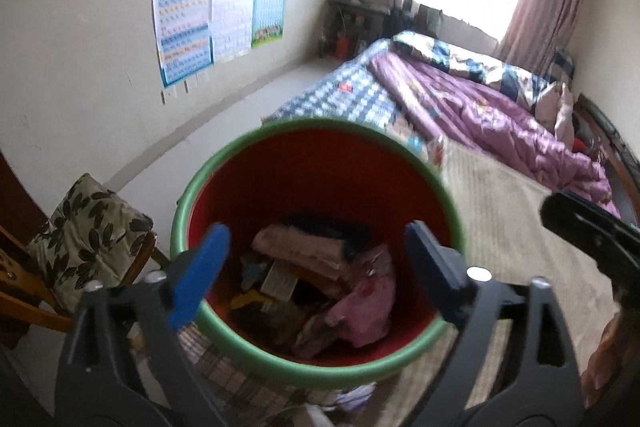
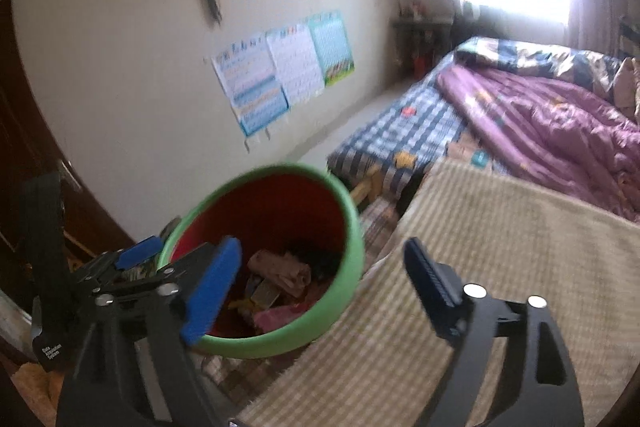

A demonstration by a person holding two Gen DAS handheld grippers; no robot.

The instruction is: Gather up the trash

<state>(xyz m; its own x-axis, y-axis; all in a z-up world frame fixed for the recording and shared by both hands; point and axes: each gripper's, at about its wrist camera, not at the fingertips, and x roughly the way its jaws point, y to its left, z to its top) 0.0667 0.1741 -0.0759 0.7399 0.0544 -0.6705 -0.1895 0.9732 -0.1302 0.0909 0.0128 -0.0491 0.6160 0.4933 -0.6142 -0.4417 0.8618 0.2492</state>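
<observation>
Both our left gripper [image 1: 316, 267] and right gripper [image 2: 324, 283] fingers gape wide, empty (hovering), so bumping the green-rimmed red plastic bin [image 1: 304, 163] could tip trash onto the bed [image 2: 500, 247].

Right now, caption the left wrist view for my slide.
Open left tool above a green-rimmed red bin of trash beside the bed.

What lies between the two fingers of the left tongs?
In the left wrist view, the open bin with trash inside; nothing is gripped.
</observation>
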